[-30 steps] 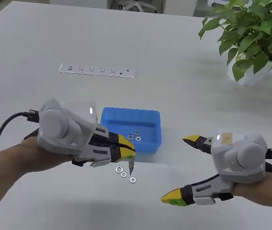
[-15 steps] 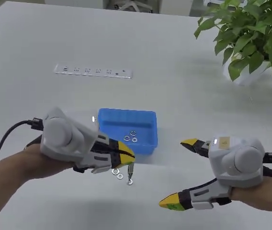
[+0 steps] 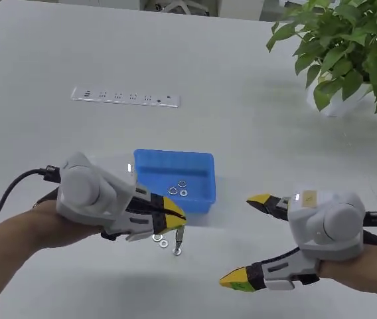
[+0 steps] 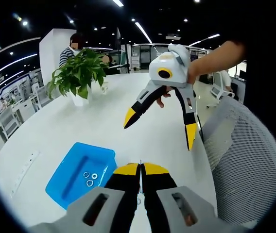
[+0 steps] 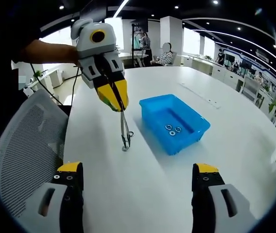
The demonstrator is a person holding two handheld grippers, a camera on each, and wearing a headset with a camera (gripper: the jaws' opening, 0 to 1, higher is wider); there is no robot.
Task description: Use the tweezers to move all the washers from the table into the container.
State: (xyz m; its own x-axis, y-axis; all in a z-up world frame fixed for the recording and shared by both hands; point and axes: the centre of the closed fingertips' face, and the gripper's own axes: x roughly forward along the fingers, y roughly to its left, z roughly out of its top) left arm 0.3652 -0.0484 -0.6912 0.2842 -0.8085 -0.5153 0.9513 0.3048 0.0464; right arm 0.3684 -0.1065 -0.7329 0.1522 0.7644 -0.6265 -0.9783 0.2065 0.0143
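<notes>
My left gripper (image 3: 170,216) is shut on the metal tweezers (image 3: 179,236), which point down at the table. Their tips hover by three loose washers (image 3: 164,244); the nearest washer (image 3: 177,251) lies right under them. In the right gripper view the tweezers (image 5: 124,130) reach down to the washers on the table (image 5: 126,145), below the left gripper (image 5: 112,97). The blue container (image 3: 205,166) stands just beyond with three washers in it (image 3: 180,190). My right gripper (image 3: 245,240) is open and holds nothing, off to the right. The left gripper view shows the container (image 4: 67,182) and the right gripper (image 4: 160,127).
A white power strip (image 3: 125,98) lies further back on the white table. A potted plant (image 3: 348,53) stands at the far right corner. A grey mesh chair (image 5: 26,145) is at the table's near edge.
The head camera has drifted, shifting the picture. The tweezers' tips have come a little lower and closer to the nearest loose washer. The right gripper stays open in much the same place.
</notes>
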